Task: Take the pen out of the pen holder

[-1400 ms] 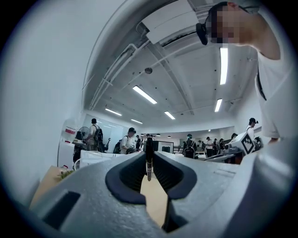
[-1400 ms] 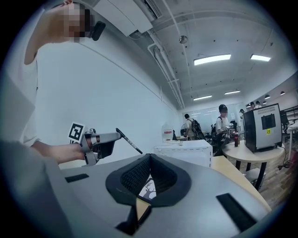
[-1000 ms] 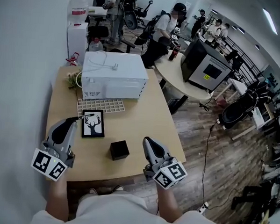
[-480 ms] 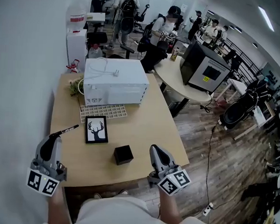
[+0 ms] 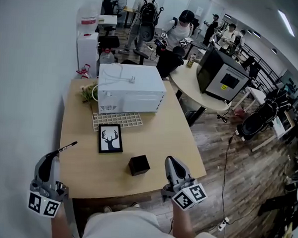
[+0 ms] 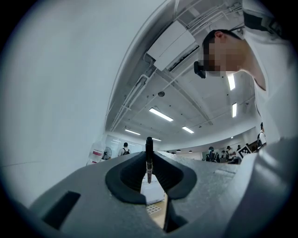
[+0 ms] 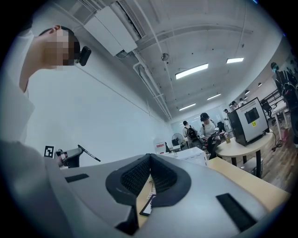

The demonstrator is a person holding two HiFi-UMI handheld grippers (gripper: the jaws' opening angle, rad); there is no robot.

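- An open office with a wood-look floor [image 5: 222, 140]. A light wooden table [image 5: 158, 136] stands against a white wall [image 5: 21, 84], and people [image 5: 181, 30] stand among other desks from 12 to 2 o'clock.
- Hard to make out: the head view does not show inside the black cube pen holder [image 5: 139, 165]. The person's forearms [image 5: 61, 223] are cut off at the bottom edge. The clutter at 9 o'clock of the white box-shaped appliance [image 5: 133, 90] is too small to tell.
- The left hand-held gripper [image 5: 54, 157] is at 8 o'clock, beyond the table's left edge, with its jaws pinched on the pen [image 5: 68, 147].
- The pen is thin and dark, with a paler, silvery stretch below its black end. It juts past the jaw tips toward 2 o'clock, out of the pen holder and well apart from it.
- The pen holder stands near the table's front edge at 6 o'clock, with a framed deer picture [image 5: 110, 139] near it at its 10 o'clock.
- The right hand-held gripper [image 5: 170, 161] is near the pen holder at its 3 o'clock. Its jaws are closed together with nothing between them.
- The left gripper view shows the pen upright in the jaws against ceiling lights [image 6: 160, 114], and the gripper's own body hides most of the table.
- The right gripper view shows the left hand-held gripper and pen at 9 o'clock against the wall.
- The pen holder shows plainly only in the head view.
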